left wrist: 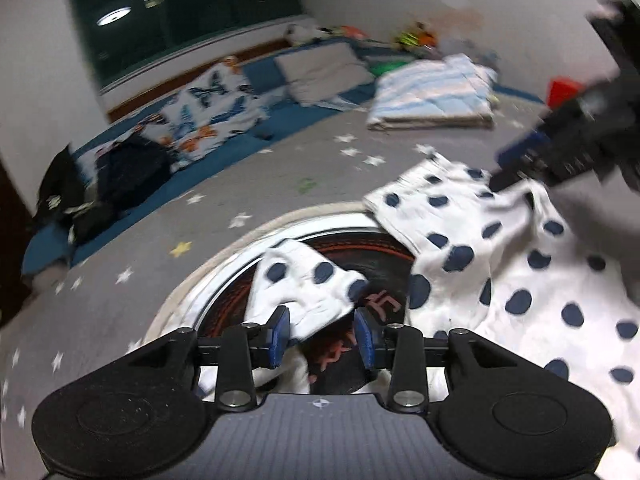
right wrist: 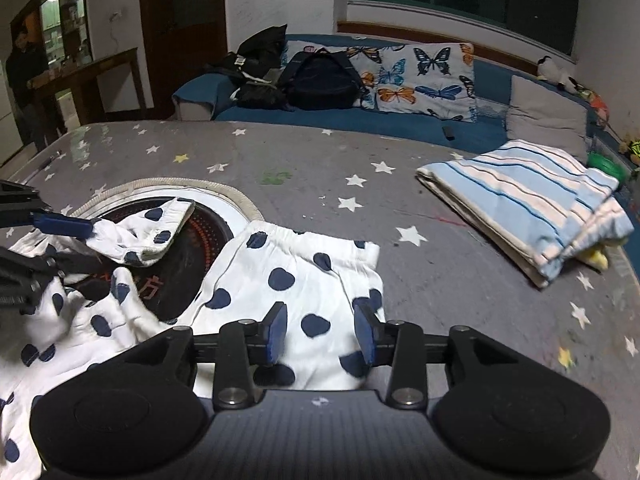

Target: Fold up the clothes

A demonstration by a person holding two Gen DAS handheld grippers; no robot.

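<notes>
A white garment with dark blue dots (right wrist: 288,280) lies crumpled on the grey star-patterned table (right wrist: 320,168), partly over a round black inset (right wrist: 188,248). It also shows in the left wrist view (left wrist: 500,264). My left gripper (left wrist: 322,334) is open, with a cuff of the garment (left wrist: 308,280) lying between its pads, not pinched. In the right wrist view the left gripper (right wrist: 60,240) sits at the far left by that cuff. My right gripper (right wrist: 321,330) is open just above the garment's waistband end. It appears blurred at the upper right of the left wrist view (left wrist: 560,140).
A folded blue-and-white striped cloth (right wrist: 532,216) lies on the table's right side. Behind the table stands a blue sofa (right wrist: 360,120) with a butterfly pillow (right wrist: 424,76), a grey cushion (right wrist: 548,116) and dark bags (right wrist: 316,80). A person (right wrist: 24,80) stands at far left.
</notes>
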